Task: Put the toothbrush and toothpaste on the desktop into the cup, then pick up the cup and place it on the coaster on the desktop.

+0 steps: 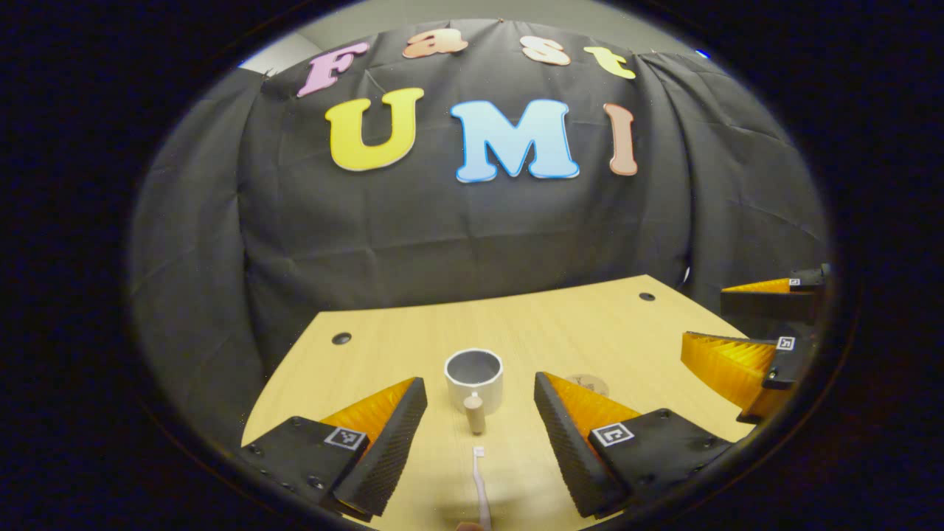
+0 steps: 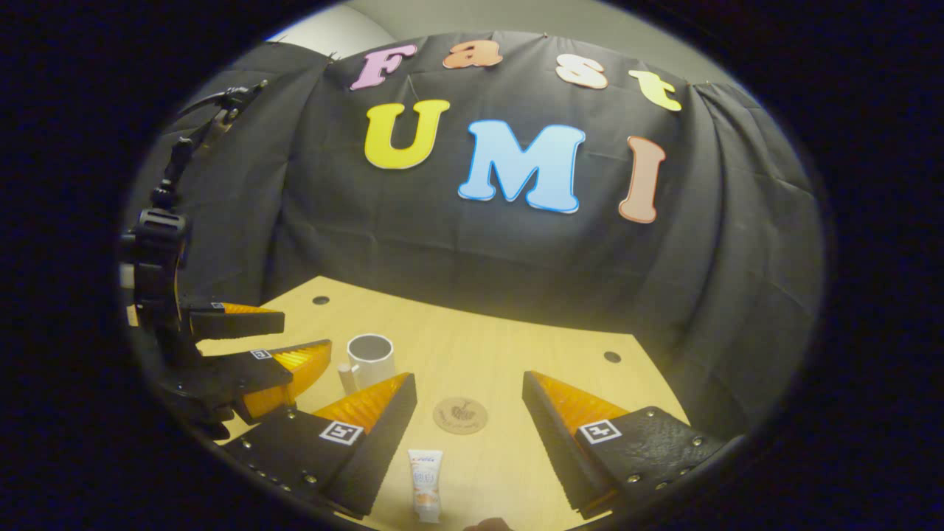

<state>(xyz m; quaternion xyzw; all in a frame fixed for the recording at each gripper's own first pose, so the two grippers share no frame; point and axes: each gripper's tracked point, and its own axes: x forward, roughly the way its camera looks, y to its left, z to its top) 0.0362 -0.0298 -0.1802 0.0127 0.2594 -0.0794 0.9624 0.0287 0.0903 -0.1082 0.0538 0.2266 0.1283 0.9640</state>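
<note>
Since both grippers hang spread and empty, left gripper (image 1: 479,435) lined up over the toothbrush (image 1: 481,487) lying flat before the cup (image 1: 473,377), right gripper (image 2: 468,435) over the toothpaste (image 2: 426,483) near the coaster (image 2: 460,414), expect light, slippery items: pinch brush mid-handle, soft tube across its body.

The right tongs (image 2: 469,413) hang spread wide above the desk (image 2: 516,346). A toothpaste (image 2: 425,483) tube lies flat between their fingers, touching neither. Just beyond it sits a round coaster (image 2: 460,415). Farther left stands the cup (image 2: 371,359), its handle towards the left tongs (image 2: 295,341), which are also spread apart beside it.
</note>
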